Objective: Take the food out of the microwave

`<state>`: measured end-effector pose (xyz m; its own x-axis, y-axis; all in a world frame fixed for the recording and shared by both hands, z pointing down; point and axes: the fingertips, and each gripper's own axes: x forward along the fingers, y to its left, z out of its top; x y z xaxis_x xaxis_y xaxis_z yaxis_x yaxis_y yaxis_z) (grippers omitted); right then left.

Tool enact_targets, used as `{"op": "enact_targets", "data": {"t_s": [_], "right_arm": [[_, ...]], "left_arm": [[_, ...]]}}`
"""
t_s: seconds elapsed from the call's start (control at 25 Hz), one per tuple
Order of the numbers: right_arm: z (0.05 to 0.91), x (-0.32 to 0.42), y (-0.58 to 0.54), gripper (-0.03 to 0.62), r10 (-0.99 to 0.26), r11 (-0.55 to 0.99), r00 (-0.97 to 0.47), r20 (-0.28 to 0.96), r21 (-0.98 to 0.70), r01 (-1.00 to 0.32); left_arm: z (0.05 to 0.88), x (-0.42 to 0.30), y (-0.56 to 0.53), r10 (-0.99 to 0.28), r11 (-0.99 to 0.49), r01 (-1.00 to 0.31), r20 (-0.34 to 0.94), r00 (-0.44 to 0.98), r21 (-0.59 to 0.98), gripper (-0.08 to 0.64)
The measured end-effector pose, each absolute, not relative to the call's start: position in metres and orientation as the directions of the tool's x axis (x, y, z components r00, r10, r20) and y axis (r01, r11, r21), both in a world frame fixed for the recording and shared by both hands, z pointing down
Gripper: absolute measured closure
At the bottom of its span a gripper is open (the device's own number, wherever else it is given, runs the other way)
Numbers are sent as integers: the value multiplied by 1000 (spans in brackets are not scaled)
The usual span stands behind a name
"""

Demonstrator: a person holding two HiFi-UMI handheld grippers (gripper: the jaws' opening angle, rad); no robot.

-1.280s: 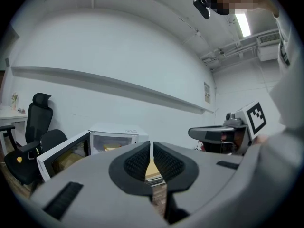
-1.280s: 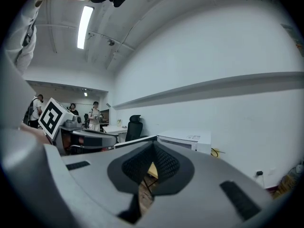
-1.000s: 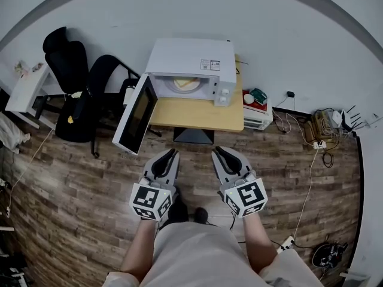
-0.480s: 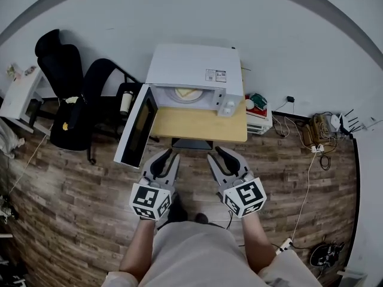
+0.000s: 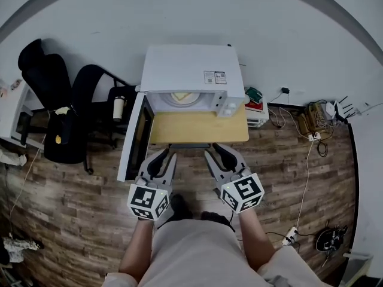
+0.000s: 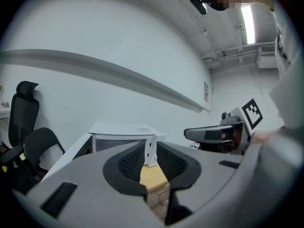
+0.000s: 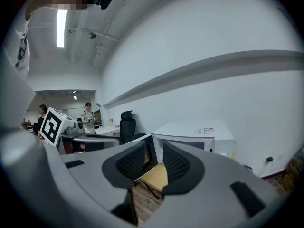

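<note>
Inside the open microwave [image 5: 188, 70], the plate of food [image 5: 181, 96] lies straight ahead of the empty, slightly parted left gripper [image 5: 163, 156] and the empty, just-opened right gripper [image 5: 216, 152].

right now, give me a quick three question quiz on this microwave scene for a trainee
1. True or false: the microwave door is shut.
2. Where is the plate of food? A on the wooden table; B inside the microwave; C on the floor.
3. In the head view, on which side of the microwave do the black office chairs stand?
Key: 1 false, it hangs open; 2 B; 3 left.
</note>
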<state>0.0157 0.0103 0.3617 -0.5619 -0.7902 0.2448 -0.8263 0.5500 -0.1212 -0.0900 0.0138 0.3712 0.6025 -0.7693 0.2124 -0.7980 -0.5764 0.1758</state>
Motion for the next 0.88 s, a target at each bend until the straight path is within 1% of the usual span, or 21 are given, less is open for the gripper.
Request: {"op": "enact_targets", "data": {"t_s": [0.48,0.76,0.88], "right_arm": [[390,-2,-19,491,-827,442,-496,264,-238,-865],[412,-3,-38,488,-828,408,-487,280,-296,-864],[422,-4,-53,485,-825,392,-495,271,-356,-848]], "left_arm": [[385,-107,-9,-723,-619,-757,225,653,208,499],[403,-106,-16,-713,-615,-754,248,656,231,499],[410,-106,-23,-711,-610,-757,259,654,235,499]]}}
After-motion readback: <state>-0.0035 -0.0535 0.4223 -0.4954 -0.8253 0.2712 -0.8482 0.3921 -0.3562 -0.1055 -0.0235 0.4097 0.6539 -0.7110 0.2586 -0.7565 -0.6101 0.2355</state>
